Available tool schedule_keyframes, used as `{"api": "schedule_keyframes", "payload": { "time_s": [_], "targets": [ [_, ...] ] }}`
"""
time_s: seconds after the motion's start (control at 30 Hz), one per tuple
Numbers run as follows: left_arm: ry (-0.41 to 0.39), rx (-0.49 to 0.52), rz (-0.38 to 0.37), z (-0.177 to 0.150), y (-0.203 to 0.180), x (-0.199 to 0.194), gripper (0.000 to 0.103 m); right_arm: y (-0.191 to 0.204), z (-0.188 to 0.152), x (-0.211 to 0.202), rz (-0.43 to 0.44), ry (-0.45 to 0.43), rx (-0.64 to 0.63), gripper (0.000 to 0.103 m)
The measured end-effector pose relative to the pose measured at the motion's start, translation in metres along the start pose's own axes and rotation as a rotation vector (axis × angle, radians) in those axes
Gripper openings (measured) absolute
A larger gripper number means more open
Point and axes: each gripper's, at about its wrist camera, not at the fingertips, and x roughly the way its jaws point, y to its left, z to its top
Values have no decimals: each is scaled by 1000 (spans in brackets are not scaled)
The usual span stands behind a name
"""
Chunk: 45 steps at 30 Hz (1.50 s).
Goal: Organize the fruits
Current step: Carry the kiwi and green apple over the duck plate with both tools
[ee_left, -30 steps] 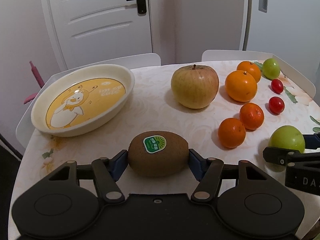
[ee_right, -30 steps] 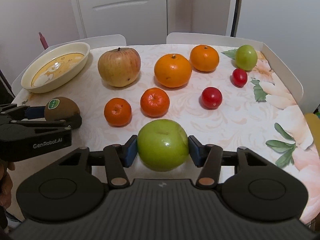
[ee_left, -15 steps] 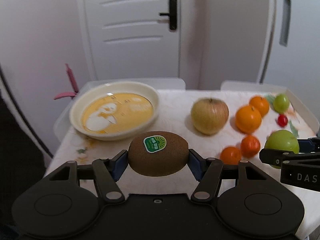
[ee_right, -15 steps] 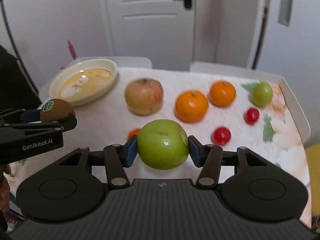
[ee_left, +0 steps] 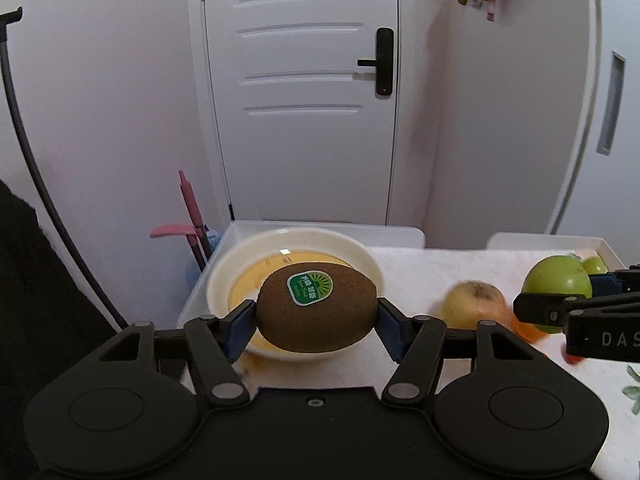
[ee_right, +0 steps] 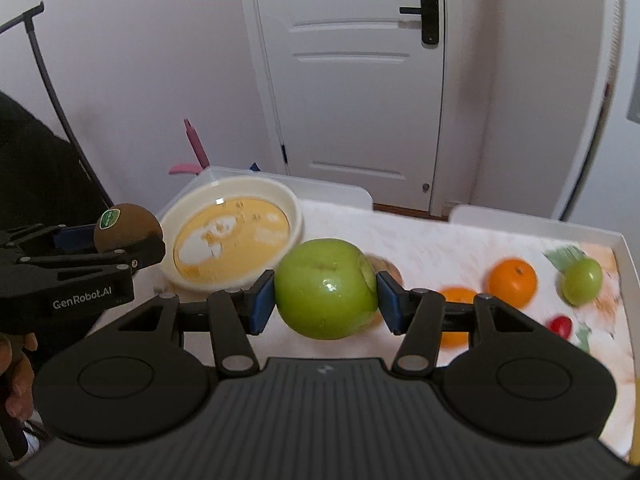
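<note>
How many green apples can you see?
2: one big green apple gripped in the right fingers, one small green apple far right on the table. Others may be hidden.

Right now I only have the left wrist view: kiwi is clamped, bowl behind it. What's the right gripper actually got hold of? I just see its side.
Observer: The right gripper is shut on the green apple, blue pads on both flanks, clear of the table.
Operator: Anything in the bowl? Kiwi blocks it for me.
Observer: The bowl holds no fruit; its yellow printed bottom shows bare.
Operator: What's left on the far right of the table?
Observer: An orange, a small green fruit and a cherry tomato lie there, blurred.
</note>
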Motion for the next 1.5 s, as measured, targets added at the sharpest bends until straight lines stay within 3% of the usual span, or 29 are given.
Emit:
{"api": "schedule_keyframes", "payload": {
  "time_s": [0.47,0.93,1.17,1.3,1.5],
  "targets": [
    [36,86,-46,45,57,97,68,31,60,86,-26,15,31,68],
    [131,204,-106,34,55,188,68,29,70,155,-73,87,90,68],
    [135,225,-126,31,53,193,71,30,71,157,-81,96,94,68],
    [98,236,-114,33,57,181,88,32,75,157,-70,93,76,68],
    [104,201,-107,33,69,163,92,37,76,156,-39,96,43,68]
  ]
}}
